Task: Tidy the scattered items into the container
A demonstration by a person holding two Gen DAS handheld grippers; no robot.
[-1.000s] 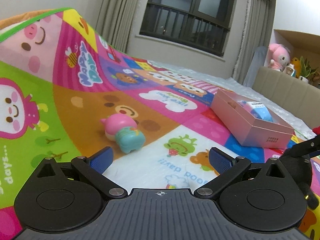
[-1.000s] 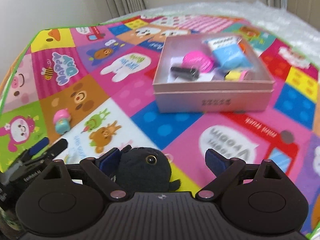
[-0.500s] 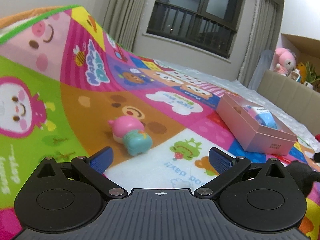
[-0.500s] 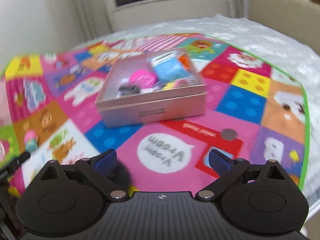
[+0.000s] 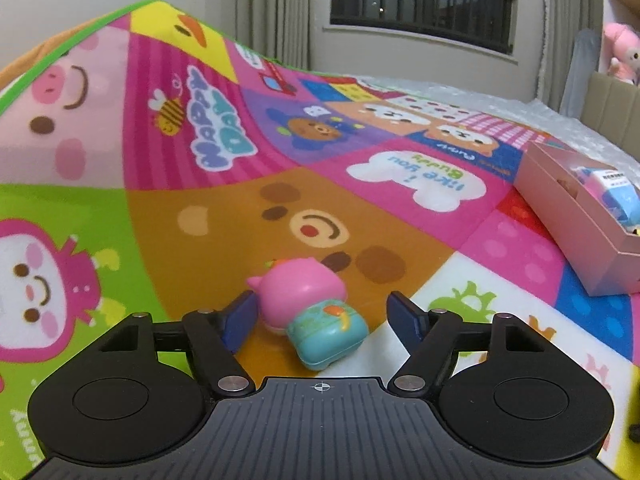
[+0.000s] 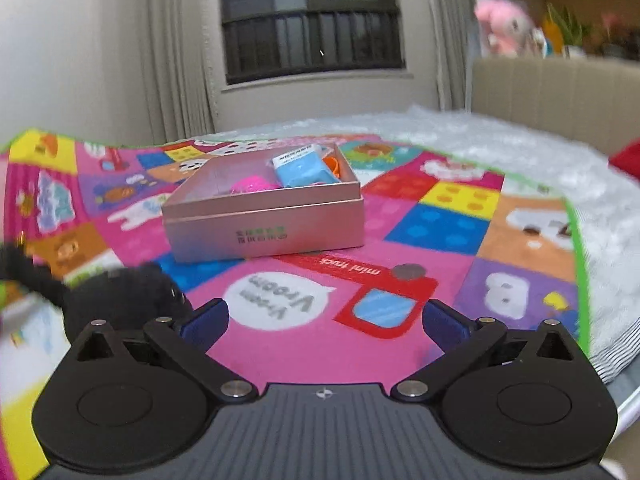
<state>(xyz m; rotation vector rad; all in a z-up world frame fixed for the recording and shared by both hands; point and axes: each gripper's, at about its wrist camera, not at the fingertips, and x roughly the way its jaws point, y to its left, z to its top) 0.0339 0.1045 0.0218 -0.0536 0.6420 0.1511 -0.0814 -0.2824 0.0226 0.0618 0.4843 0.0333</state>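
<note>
- Left gripper (image 5: 322,314): its fingers have just been closing and stand either side of the pink-and-teal toy figure (image 5: 310,316). The left pad sits at the toy's pink head; the right pad is clear of it. No pinch yet.
- The toy figure lies on its side on the play mat (image 5: 160,208).
- Right gripper (image 6: 324,320): fingers spread wide, having just been opening, nothing between them.
- Black plush toy (image 6: 120,300) lies on the mat just left of the right gripper, blurred.
- Pink box (image 6: 266,216) stands on the mat beyond, holding a blue packet (image 6: 302,170) and a pink ball (image 6: 250,184).

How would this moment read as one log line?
left gripper: closing around pig toy, not gripped | right gripper: open, empty | pink box: part-filled
</note>
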